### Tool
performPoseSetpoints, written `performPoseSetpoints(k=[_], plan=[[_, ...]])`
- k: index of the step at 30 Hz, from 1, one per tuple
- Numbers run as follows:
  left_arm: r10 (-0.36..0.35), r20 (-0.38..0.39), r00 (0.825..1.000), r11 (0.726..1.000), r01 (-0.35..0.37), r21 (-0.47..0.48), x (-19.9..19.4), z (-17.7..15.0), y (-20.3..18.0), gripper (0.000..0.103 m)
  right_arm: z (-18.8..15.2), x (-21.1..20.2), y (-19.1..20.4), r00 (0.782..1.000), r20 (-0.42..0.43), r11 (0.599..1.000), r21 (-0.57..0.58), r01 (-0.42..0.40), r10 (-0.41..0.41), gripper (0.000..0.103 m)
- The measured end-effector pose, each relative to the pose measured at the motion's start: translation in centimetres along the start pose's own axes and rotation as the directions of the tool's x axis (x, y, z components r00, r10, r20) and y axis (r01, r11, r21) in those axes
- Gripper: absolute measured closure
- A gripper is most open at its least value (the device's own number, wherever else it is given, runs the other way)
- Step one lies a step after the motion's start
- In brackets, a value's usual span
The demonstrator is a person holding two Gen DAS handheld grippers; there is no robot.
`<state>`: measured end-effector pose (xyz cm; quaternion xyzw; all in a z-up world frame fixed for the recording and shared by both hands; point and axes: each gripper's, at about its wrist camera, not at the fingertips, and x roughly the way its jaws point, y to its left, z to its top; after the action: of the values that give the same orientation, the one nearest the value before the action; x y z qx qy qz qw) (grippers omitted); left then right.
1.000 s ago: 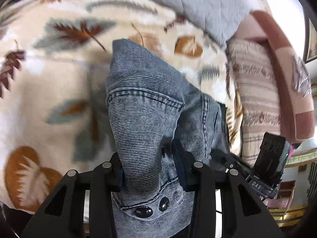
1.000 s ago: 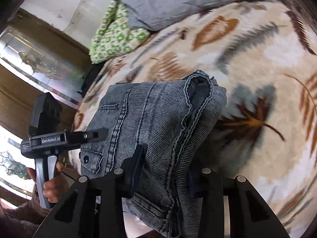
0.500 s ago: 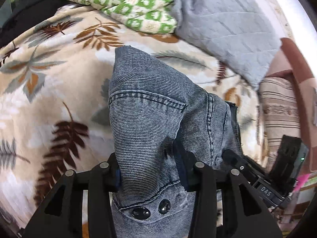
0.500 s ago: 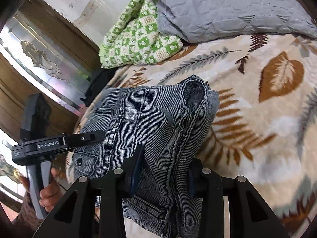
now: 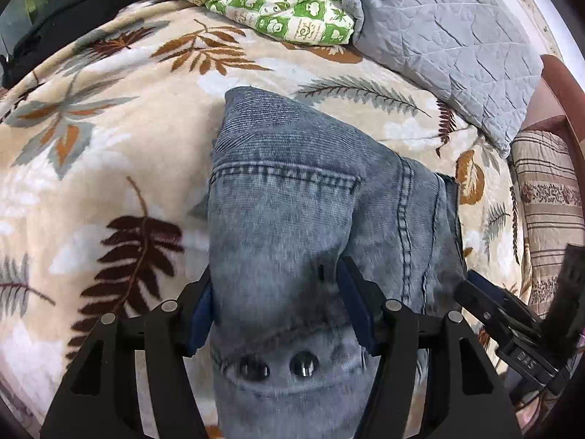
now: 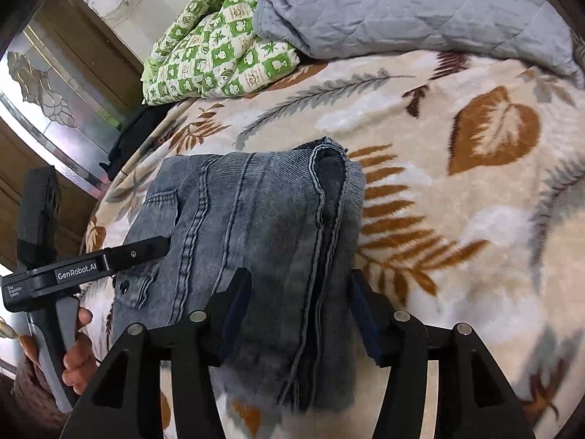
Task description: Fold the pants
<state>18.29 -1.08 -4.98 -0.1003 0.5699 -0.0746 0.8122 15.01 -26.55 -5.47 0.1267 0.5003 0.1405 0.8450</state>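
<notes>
Folded pants point(image 5: 310, 219) lie on the bed point(image 5: 109, 146); left hand-held gripper point(image 5: 278, 292) and right hand-held gripper point(image 6: 296, 303) have just been opening, denim between loosened pads.

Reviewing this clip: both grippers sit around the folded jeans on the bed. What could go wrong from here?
1. The left gripper and right gripper have just been opening with the folded jeans between their fingers; pulling back could snag denim and drag the fold open.
2. The stacked edges on the right look loose and may splay.
3. The bundle lies near the edge of the leaf-print blanket and could slide off.
</notes>
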Motion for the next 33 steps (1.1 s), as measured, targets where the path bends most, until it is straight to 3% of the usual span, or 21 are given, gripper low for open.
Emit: performPoseSetpoints(k=[1, 3, 6, 8, 10, 12, 14, 16, 18, 20, 22, 25, 33], plan=[[0.006, 0.004, 1.0, 1.0, -0.006, 0.002, -0.6, -0.3, -0.1, 0.041, -0.2, -0.7, 0.4, 1.0, 0.001, 1.0, -0.002, 0.019, -0.019, 0.038], [0.02, 0.02, 1.0, 1.0, -0.021, 0.014, -1.7, -1.0, -0.4, 0.041, -1.1, -2.6, 1.3, 0.997, 0.012, 0.997, -0.011, 0.073, -0.073, 0.02], [0.019, 0.033, 0.999, 0.999, -0.021, 0.041, -3.5, -2.1, -1.0, 0.039, -2.9, -5.1, 2.0, 0.99, 0.019, 0.99, -0.008, 0.139, -0.138, 0.002], [0.014, 0.061, 0.998, 0.997, -0.018, 0.069, -5.2, -3.4, -1.5, 0.039, -4.5, -6.8, 2.4, 0.983, 0.036, 0.984, 0.013, 0.178, -0.178, 0.0], [0.077, 0.12, 0.99, 0.988, -0.092, 0.126, -7.0, -4.9, -2.5, 0.034, -6.2, -7.6, 2.7, 0.978, -0.012, 0.978, 0.015, 0.208, -0.208, 0.0], [0.143, 0.194, 0.971, 0.969, -0.177, 0.172, -8.5, -6.5, -3.3, 0.027, -7.8, -8.6, 3.0, 0.974, -0.008, 0.974, -0.006, 0.225, -0.225, 0.0], [0.205, 0.291, 0.935, 0.94, -0.271, 0.208, -10.2, -8.9, -3.9, 0.018, -9.7, -10.3, 3.6, 0.957, 0.049, 0.958, -0.03, 0.287, -0.285, 0.0], [0.233, 0.363, 0.902, 0.923, -0.323, 0.211, -11.3, -11.2, -4.0, 0.017, -11.0, -11.7, 3.9, 0.945, 0.099, 0.947, -0.037, 0.318, -0.313, 0.0], [0.263, 0.393, 0.881, 0.908, -0.364, 0.209, -11.7, -13.2, -4.3, 0.017, -12.1, -12.9, 4.1, 0.928, 0.143, 0.935, -0.036, 0.353, -0.345, 0.0], [0.261, 0.378, 0.888, 0.905, -0.362, 0.224, -11.5, -14.4, -4.6, 0.017, -12.8, -14.0, 4.1, 0.912, 0.177, 0.923, -0.037, 0.383, -0.371, 0.0], [0.234, 0.335, 0.912, 0.91, -0.327, 0.254, -11.1, -15.5, -4.7, 0.017, -13.2, -14.6, 4.1, 0.901, 0.19, 0.915, -0.035, 0.402, -0.389, 0.0], [0.214, 0.296, 0.931, 0.915, -0.297, 0.272, -10.8, -16.4, -4.7, 0.017, -13.4, -15.1, 4.2, 0.902, 0.188, 0.916, -0.031, 0.401, -0.388, 0.0], [0.179, 0.261, 0.948, 0.939, -0.244, 0.241, -11.1, -17.6, -3.4, 0.018, -14.6, -15.0, 5.3, 0.896, 0.178, 0.901, -0.081, 0.426, -0.407, 0.0]])
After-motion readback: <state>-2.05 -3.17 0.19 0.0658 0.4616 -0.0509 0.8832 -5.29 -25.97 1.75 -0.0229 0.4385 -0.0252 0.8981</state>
